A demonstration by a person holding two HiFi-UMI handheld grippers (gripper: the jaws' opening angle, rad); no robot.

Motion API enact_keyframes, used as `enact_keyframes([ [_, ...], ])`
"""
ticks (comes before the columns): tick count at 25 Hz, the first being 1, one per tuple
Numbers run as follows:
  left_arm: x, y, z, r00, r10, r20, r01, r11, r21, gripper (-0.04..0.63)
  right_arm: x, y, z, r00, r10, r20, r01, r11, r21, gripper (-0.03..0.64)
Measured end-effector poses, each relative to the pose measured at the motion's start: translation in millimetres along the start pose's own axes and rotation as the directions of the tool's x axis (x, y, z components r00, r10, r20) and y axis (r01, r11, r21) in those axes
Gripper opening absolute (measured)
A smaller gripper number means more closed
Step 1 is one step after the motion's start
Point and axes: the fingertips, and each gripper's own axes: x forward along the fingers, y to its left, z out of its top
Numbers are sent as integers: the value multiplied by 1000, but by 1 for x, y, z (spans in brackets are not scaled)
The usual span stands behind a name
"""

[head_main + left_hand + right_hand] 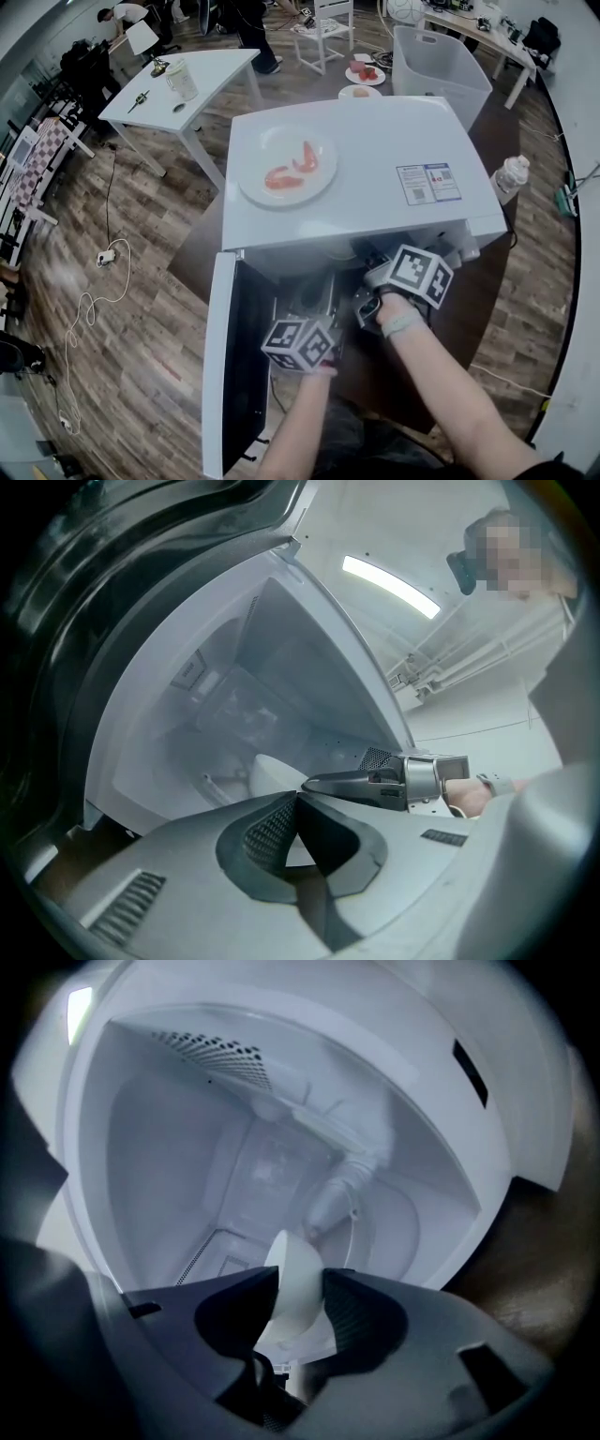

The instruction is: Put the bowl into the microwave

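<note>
Printed sticker (428, 183) on the microwave (375, 150) top — print too small to read, nothing else legible

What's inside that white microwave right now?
A white bowl, pinched at its rim between the right gripper's fingers, is in the microwave cavity. Whether the bowl holds anything is hidden; from above, the microwave's top covers the inside.

1. Wood-plank floor (141, 309), with a white cable (94, 300) trailing at the left.
2. White table (211, 80) far left; white chair (323, 28) and white bin (441, 66) far right.
3. Strip light (389, 585) overhead.
</note>
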Motion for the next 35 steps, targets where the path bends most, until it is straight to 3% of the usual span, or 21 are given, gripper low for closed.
enact_keyframes([
  [12, 1, 1, 0, 1000, -7, -7, 7, 1000, -12, 2, -1, 3, 15, 999, -44, 28, 49, 973, -224, 193],
  [35, -12, -7, -4, 1000, -10, 0, 10, 1000, -28, 2, -29, 6, 14, 999, -10, 50, 24, 957, -290, 194],
])
